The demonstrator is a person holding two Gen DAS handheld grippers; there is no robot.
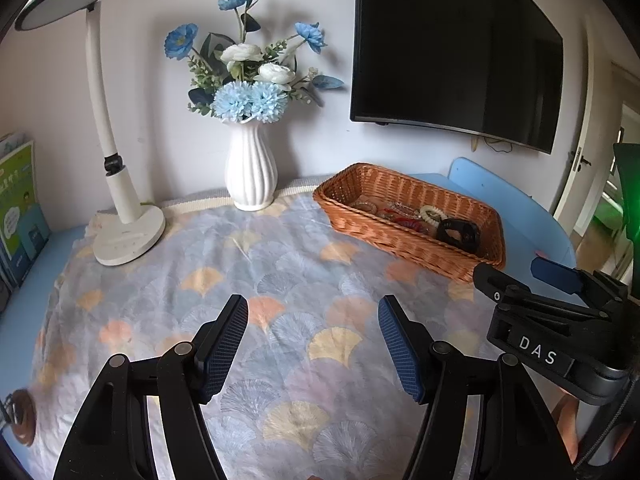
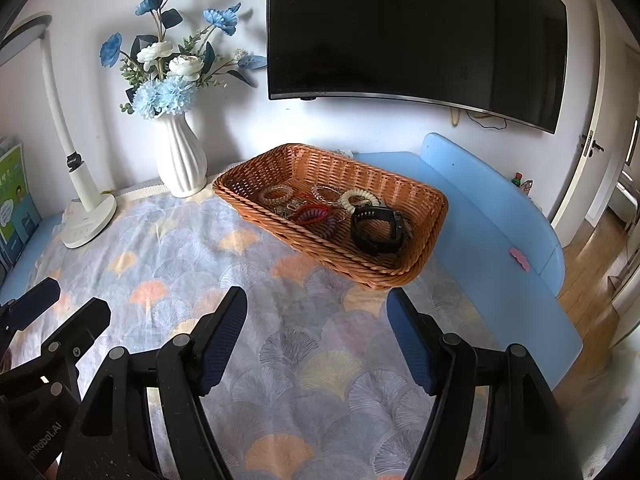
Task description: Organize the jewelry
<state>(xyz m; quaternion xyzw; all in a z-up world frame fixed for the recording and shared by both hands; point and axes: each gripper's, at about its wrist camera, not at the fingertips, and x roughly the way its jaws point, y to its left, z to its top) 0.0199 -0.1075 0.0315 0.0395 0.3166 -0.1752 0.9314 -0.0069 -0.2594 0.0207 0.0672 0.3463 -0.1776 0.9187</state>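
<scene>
Our left tongs (image 1: 313, 340) and right tongs (image 2: 316, 340) gape wide, empty, short of the basket (image 2: 416, 268); we should reach its watch (image 2: 378, 228) slowly

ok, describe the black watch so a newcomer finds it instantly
Find the wicker basket on the patterned cloth, under the wall TV. At its right end lies the black watch, the only black piece there, bulkier than the bead bracelets and coil hair ties beside it.
</scene>
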